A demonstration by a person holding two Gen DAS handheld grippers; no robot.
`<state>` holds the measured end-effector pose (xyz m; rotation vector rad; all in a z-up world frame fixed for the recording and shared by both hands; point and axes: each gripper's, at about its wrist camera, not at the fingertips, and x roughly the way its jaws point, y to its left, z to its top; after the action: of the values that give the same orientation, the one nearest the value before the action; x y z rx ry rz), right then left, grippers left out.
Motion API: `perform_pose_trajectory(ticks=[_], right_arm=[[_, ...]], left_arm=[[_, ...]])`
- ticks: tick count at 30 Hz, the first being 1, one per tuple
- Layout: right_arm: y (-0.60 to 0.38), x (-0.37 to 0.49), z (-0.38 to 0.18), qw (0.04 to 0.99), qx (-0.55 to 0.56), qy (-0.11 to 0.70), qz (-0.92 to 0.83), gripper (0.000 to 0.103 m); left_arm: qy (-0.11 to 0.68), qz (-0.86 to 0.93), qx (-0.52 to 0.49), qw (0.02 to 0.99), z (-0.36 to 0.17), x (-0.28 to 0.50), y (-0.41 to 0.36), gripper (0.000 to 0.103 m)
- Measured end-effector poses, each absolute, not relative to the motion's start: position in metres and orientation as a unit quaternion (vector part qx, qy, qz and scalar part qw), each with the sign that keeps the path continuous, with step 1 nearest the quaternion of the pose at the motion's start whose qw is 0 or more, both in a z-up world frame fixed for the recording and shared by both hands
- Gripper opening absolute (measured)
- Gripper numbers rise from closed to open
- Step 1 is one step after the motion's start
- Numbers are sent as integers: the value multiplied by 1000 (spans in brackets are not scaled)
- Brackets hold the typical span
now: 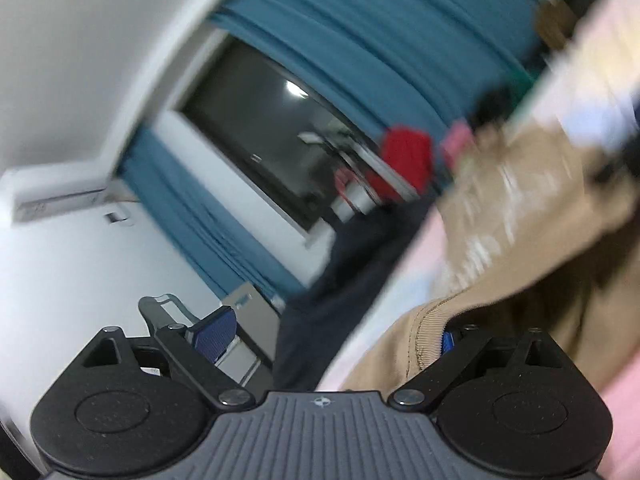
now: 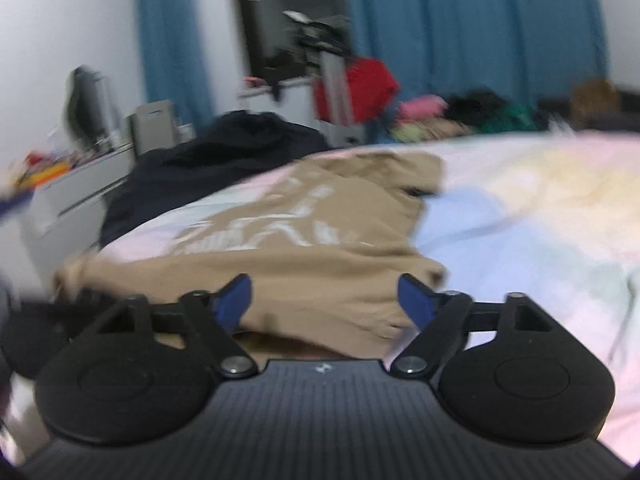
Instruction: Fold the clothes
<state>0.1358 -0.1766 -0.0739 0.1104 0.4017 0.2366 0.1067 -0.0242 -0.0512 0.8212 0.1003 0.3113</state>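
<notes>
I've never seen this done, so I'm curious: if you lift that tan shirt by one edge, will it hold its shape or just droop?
The tan shirt would probably droop: it already lies in soft wrinkles on the bed. It looks light, since its thin edge curls up loosely in the left view. It would likely slide and bunch if pushed, not roll.

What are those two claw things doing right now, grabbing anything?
Left gripper: open; tan garment drapes over one finger, not clamped.
Right gripper: open, holding nothing, poised at the tan garment's near edge.
</notes>
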Motion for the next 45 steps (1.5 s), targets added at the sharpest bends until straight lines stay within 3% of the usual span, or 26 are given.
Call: perform_pose_trajectory(ticks=[7, 19, 25, 27, 32, 35, 39, 45], right_arm=[[-145, 139, -86, 973, -35, 197, 115, 87], [-214, 172, -104, 959, 67, 273, -45, 87], [-222, 146, -72, 986, 60, 126, -92, 87], [-224, 144, -68, 987, 47, 109, -109, 87], [-235, 156, -82, 979, 59, 156, -117, 87], [-235, 151, -76, 984, 50, 122, -115, 87], [-226, 134, -57, 991, 39, 64, -108, 87], [-231, 88, 5, 992, 54, -1, -111, 87]], left_arm=[[-4, 157, 371, 915, -25, 85, -36, 96], [5, 149, 332, 931, -22, 84, -24, 98], [25, 139, 309, 941, -22, 85, -15, 99], [59, 138, 308, 940, -28, 90, -15, 101], [160, 131, 353, 912, -64, 103, -18, 101], [187, 138, 342, 910, -69, 107, -8, 102], [166, 169, 285, 929, -47, 98, 10, 103], [67, 186, 189, 962, 30, 52, 31, 103]])
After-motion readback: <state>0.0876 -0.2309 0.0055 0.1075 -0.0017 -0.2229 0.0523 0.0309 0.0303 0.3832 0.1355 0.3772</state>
